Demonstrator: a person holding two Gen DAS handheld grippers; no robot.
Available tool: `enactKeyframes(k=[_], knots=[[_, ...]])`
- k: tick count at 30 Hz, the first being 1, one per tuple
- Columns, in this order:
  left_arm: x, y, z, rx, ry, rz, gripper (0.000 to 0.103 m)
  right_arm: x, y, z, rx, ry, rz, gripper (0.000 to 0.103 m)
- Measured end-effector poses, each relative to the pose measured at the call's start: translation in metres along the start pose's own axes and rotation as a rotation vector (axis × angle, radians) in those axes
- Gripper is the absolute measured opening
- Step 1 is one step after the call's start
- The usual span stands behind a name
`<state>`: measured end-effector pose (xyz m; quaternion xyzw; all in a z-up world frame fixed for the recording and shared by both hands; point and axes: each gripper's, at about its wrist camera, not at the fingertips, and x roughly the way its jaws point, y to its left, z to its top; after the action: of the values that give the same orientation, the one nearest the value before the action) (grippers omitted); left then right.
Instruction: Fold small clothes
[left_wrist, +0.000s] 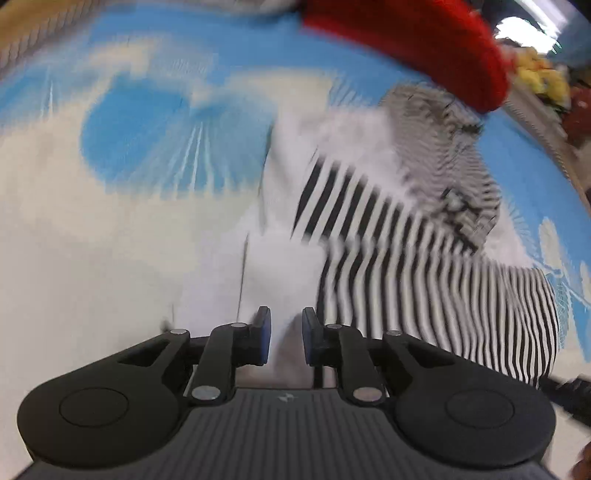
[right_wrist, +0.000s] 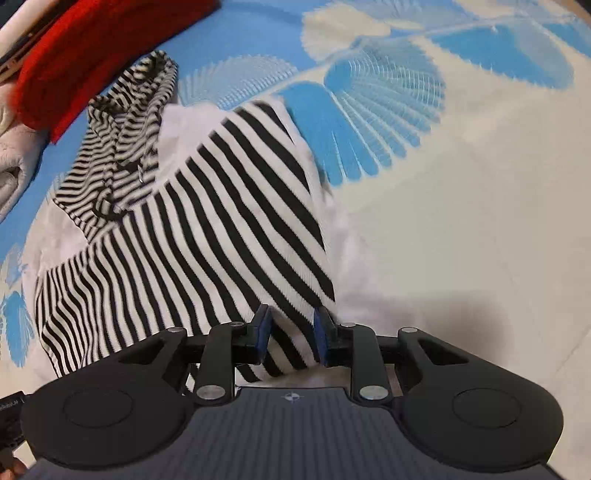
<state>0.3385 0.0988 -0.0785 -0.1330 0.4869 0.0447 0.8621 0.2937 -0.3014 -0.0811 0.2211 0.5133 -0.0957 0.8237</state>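
A small black-and-white striped garment with white panels (right_wrist: 192, 221) lies crumpled on a blue and cream patterned sheet (right_wrist: 461, 184). It also shows, blurred, in the left wrist view (left_wrist: 406, 258). My left gripper (left_wrist: 286, 336) has a narrow gap between its blue pads, with white cloth of the garment between them. My right gripper (right_wrist: 291, 339) has its pads around the striped hem at the garment's near edge, the gap partly closed on the cloth.
A red folded cloth (right_wrist: 92, 48) lies beyond the garment, also in the left wrist view (left_wrist: 424, 48). A grey-white bundle (right_wrist: 14, 162) sits at the left edge. Yellow and red items (left_wrist: 546, 81) lie at the far right.
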Motion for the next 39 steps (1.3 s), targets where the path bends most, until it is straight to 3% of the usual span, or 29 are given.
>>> enactKeyframes(k=[7,9,11,16,26,32,39], knots=[[-0.023,-0.019,0.002,0.109,-0.144,-0.031,0.029,-0.043,0.031,0.008,-0.208,-0.192,0.020,0.030],[-0.024,-0.027,0.005,0.157,-0.198,-0.019,0.044,-0.052,0.032,0.008,-0.242,-0.234,0.009,0.031],[-0.031,-0.032,0.001,0.199,-0.260,0.004,0.051,-0.062,0.032,0.007,-0.261,-0.270,0.006,0.032],[-0.034,-0.037,-0.001,0.249,-0.320,0.026,0.052,-0.084,0.023,0.004,-0.276,-0.339,0.012,0.035],[-0.052,-0.056,0.010,0.064,-0.314,0.055,0.052,-0.083,0.020,0.009,-0.281,-0.347,0.014,0.035],[-0.066,-0.063,0.008,0.103,-0.331,0.072,0.052,-0.077,0.051,-0.010,-0.375,-0.389,0.045,0.035],[-0.066,-0.038,0.022,0.080,-0.299,0.058,0.052,-0.075,0.075,-0.024,-0.412,-0.453,0.054,0.035]])
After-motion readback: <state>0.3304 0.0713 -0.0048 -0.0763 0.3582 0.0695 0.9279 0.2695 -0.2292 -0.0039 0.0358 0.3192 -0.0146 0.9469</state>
